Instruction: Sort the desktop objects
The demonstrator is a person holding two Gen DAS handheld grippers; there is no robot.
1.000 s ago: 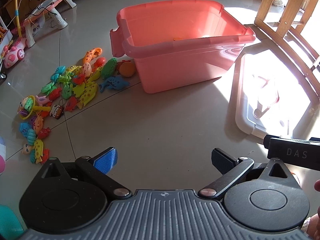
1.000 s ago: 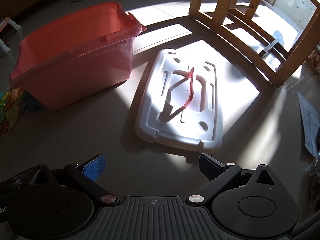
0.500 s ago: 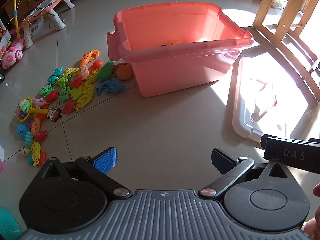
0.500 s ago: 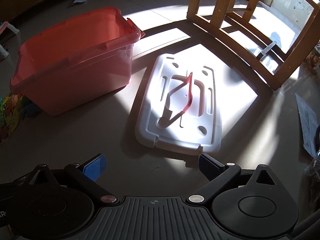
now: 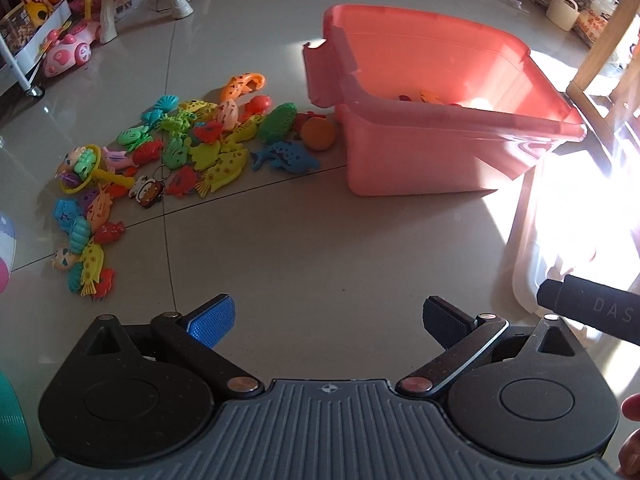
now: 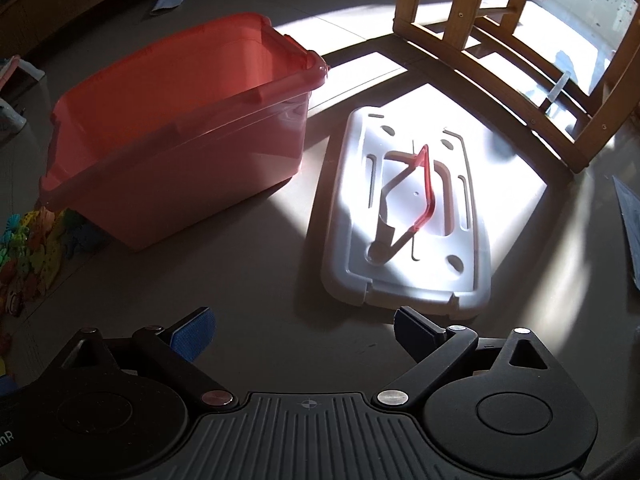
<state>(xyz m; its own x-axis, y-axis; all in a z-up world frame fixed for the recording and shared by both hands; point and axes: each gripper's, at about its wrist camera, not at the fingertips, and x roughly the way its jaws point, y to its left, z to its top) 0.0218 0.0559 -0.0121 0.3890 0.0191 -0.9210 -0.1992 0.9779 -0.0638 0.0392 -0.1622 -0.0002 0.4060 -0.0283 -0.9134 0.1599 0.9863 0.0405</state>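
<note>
Hovering above the floor [image 5: 320, 248], the left gripper [image 5: 326, 322] has its jaws spread wide and grasping nothing, and it faces the pink bin [image 5: 440, 120] that serves as landmark for everything else. The right gripper [image 6: 302, 330] is likewise released and empty, aimed at the bare floor between the bin and its lid.

The task's things, a heap of small plastic fish toys [image 5: 176, 148], lie scattered on the floor to the left of the bin, the nearest ones, a blue fish [image 5: 284, 156] and an orange ball [image 5: 318, 134], just beside its left wall. A few toys already show inside the bin, near its bottom, though which ones is hard to tell. So the sorting looks barely begun.

The white lid [image 6: 408, 216] lies flat on the floor to the right of the bin, its red handle [image 6: 426, 188] standing up; set aside there, it leaves the bin mouth free for dropping toys in, and it sits clear of the toy heap on the opposite side.

Both grippers hang well short of the bin, wide open, which suits reaching for a toy next. Since the toys lie left of the bin, the left gripper seems the natural one to go. Thin, flat fish on smooth tile may slide away from closing jaws.
</note>
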